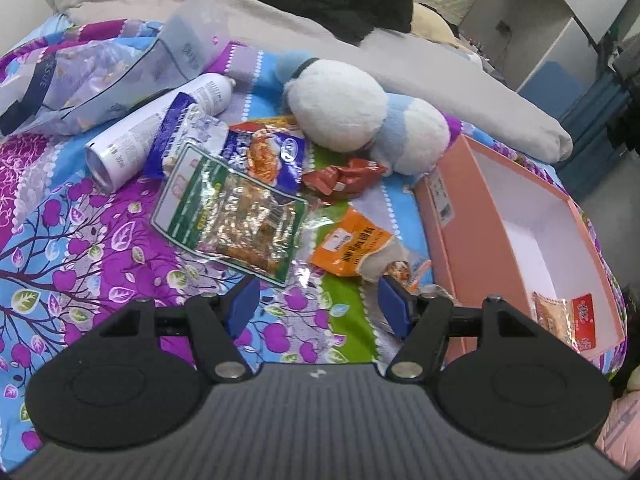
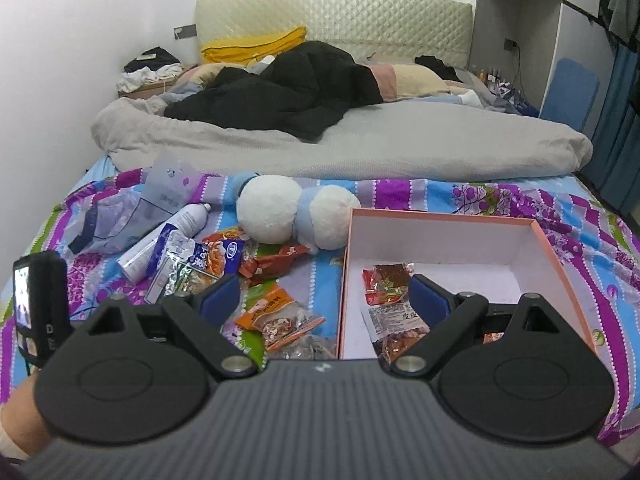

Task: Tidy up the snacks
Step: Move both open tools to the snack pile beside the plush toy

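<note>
The snack packets lie loose on the patterned bedsheet point(image 1: 100, 240). In the left wrist view, a green-edged packet point(image 1: 236, 216) sits at 11 o'clock from the left gripper point(image 1: 316, 306), with an orange packet point(image 1: 352, 246) at 12 o'clock. A blue packet point(image 1: 272, 152) and a red packet point(image 1: 344, 178) lie beyond them. The pink box point(image 1: 452, 216) stands at 2 o'clock and holds a packet point(image 1: 568, 316). A plush toy point(image 1: 360, 116) rests against the far packets. A white spray can point(image 1: 156, 128) lies at 10 o'clock beside a plastic bag point(image 1: 80, 88). The left gripper's jaws stand wide and empty. The right gripper point(image 2: 324, 300) hangs wide and empty over the box's near wall.
</note>
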`<state>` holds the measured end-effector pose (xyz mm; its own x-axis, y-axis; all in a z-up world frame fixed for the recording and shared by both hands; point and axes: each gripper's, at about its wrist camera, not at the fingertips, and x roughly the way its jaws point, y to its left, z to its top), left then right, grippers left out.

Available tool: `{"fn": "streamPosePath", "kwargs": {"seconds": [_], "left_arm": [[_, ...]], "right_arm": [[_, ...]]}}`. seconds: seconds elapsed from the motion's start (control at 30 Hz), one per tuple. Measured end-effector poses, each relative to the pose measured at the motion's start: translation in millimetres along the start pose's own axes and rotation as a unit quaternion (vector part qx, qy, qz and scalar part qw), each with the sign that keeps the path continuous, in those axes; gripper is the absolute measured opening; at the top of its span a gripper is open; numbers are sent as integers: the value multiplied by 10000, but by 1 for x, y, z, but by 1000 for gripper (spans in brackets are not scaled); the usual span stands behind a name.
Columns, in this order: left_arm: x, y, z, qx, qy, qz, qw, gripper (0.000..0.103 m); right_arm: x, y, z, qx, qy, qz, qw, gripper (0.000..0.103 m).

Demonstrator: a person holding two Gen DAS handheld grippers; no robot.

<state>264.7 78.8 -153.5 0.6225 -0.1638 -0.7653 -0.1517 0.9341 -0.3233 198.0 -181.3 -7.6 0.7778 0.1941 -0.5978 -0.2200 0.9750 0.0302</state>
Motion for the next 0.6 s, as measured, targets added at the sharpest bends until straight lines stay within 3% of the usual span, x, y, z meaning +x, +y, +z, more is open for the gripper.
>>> {"fn": "streamPosePath", "kwargs": {"seconds": [0.6], "left_arm": [[33,54,16,-278,-68,7,9996,70]], "right_arm": [[64,47,13,-316,337,93,9989,93]]}}
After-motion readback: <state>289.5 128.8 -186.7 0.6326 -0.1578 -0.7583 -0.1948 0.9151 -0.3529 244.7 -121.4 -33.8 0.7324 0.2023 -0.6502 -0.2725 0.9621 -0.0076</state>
